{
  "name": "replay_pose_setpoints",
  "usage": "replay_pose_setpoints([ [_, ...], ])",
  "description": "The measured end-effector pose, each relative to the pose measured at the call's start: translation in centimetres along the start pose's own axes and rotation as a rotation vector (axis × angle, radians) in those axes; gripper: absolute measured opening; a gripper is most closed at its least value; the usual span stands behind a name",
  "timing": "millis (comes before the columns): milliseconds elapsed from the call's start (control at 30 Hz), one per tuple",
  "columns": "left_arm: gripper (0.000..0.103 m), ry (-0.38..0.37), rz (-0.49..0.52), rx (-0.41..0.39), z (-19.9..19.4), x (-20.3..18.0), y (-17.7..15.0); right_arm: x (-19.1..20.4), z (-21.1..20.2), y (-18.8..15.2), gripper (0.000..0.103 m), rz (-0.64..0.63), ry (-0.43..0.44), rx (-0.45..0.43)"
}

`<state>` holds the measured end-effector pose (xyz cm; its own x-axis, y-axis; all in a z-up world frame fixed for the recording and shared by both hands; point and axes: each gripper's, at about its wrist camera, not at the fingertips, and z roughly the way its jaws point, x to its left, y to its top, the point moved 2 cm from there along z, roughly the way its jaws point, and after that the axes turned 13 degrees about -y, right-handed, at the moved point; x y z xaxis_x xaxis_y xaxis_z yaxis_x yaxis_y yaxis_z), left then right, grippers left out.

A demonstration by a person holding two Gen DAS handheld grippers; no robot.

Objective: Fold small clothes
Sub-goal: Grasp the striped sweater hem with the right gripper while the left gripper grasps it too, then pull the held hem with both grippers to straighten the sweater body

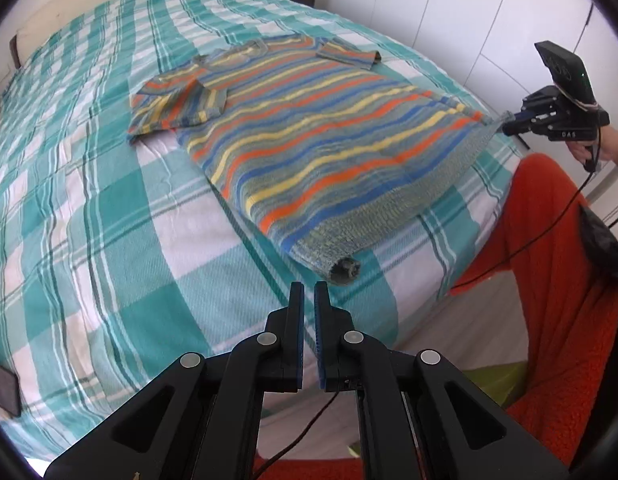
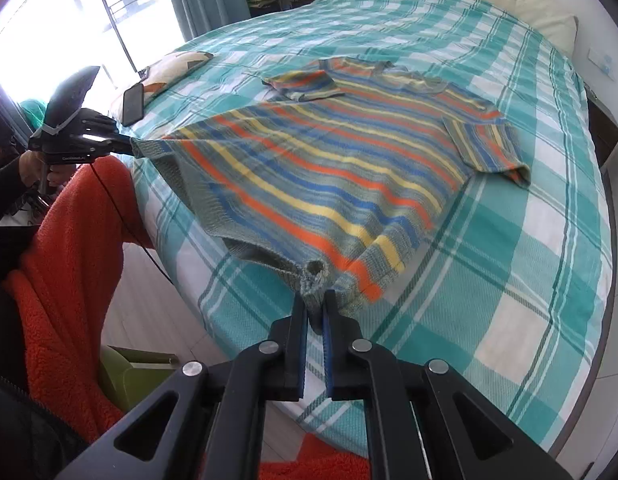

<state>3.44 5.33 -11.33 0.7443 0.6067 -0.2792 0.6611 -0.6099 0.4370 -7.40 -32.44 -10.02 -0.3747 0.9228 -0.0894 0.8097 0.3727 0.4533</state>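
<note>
The striped sweater (image 1: 309, 132) lies on the bed (image 1: 89, 220), its length running away from both tools: right tool (image 2: 315, 308) clamped on one hem corner, left tool (image 1: 309, 286) nearly together and empty, the other corner just beyond its tips.

White "DAS" lettering on the right gripper (image 1: 505, 125) body

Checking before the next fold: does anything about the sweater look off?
Mostly fine. The striped sweater lies spread with sleeves folded in, but its hem corner by the left claw is curled into a tube; the right claw pinches the other corner.
</note>
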Motion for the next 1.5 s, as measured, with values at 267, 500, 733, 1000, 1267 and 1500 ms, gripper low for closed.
replay_pose_setpoints([
  [267, 0.056, -0.015, -0.480, -0.110, -0.1, 5.7, -3.8, -5.2, 3.1, -6.5, 0.039, 0.414, 0.051, 0.137],
  [500, 0.058, -0.058, -0.632, -0.030, 7.8, 4.9, -1.6, -7.8, 7.3, -7.4, 0.048, 0.846, 0.207, 0.123],
  [733, 0.003, -0.052, -0.632, -0.060, 8.0, 3.7, -0.5, -4.1, 10.0, -4.6, 0.006, 0.719, 0.246, 0.193],
  [1000, 0.003, 0.048, -0.591, -0.065, 3.4, 4.3, -3.3, -4.5, 6.1, -5.2, 0.006, 0.713, 0.138, 0.240],
  [1267, 0.003, 0.107, -0.602, 0.015, 6.8, 3.8, -5.0, -3.7, 9.6, -7.3, 0.006, 0.710, 0.095, 0.357],
  [1500, 0.003, 0.152, -0.620, 0.064, 9.8, 4.3, -4.4, -3.6, 11.4, -7.4, 0.006, 0.717, 0.064, 0.384],
])
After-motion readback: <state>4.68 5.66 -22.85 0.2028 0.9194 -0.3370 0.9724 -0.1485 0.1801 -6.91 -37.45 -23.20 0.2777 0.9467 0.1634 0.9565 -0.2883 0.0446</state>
